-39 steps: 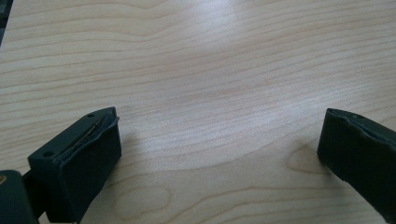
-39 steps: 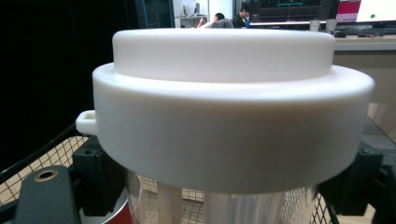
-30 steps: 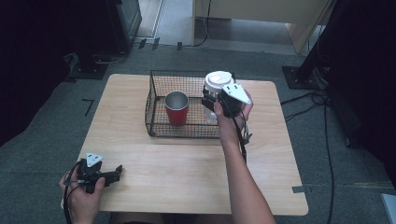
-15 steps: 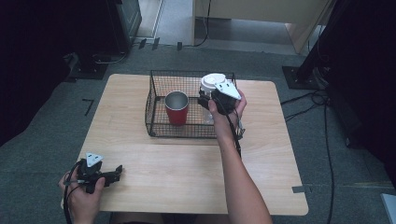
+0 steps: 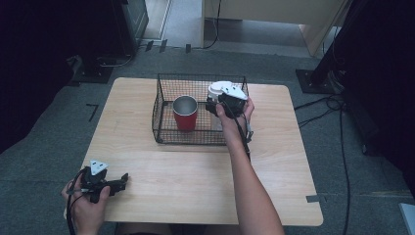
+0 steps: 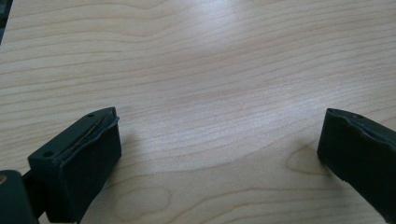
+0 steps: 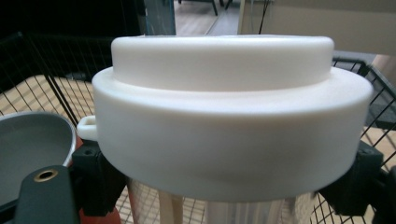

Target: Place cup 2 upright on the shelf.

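High view: the right gripper (image 5: 226, 102) holds a clear tumbler with a wide white plastic lid (image 5: 219, 88) over the black wire basket (image 5: 161, 105), at 3 o'clock of the red metal cup (image 5: 185, 113) standing inside. The left gripper (image 5: 108, 183) rests near the wooden table's (image 5: 195, 171) 7 o'clock corner.

Left gripper view: jaws spread wide over bare wood.

Right gripper view: jaws clamped on the tumbler just under its lid (image 7: 224, 112). Likely step: setting it in the basket; next calls for lowering clear of the cup, then letting go.
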The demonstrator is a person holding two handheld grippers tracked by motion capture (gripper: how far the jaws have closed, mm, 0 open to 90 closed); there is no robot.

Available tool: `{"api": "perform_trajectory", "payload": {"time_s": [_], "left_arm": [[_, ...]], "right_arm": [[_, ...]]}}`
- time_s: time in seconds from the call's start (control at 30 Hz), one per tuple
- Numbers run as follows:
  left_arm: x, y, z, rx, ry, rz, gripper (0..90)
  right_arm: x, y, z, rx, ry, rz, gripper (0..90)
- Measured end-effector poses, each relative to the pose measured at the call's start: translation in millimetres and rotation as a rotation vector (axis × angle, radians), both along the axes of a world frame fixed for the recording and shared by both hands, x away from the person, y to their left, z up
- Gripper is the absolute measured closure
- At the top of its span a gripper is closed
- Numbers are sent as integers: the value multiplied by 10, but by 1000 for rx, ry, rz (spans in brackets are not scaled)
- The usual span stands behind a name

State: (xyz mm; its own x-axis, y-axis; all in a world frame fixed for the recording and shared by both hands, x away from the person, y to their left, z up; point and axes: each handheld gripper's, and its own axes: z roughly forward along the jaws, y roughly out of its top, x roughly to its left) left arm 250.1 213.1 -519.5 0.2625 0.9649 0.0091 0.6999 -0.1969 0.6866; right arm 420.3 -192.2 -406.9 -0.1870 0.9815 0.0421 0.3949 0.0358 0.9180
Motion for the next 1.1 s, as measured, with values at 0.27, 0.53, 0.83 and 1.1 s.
{"api": "perform_trajectory", "payload": {"time_s": [0.27, 0.53, 0.83, 1.1], "left_arm": [[0, 0, 0, 0, 0, 0, 0], [0, 0, 0, 0, 0, 0, 0], [0, 0, 0, 0, 0, 0, 0], [0, 0, 0, 0, 0, 0, 0]], "right_arm": [[-11, 3, -63, -28, 43, 25, 163], [-116, 13, -97, -45, 48, 52, 163], [-283, -29, -141, -46, 29, 31, 163], [-488, -80, -194, -48, 2, 28, 163]]}}
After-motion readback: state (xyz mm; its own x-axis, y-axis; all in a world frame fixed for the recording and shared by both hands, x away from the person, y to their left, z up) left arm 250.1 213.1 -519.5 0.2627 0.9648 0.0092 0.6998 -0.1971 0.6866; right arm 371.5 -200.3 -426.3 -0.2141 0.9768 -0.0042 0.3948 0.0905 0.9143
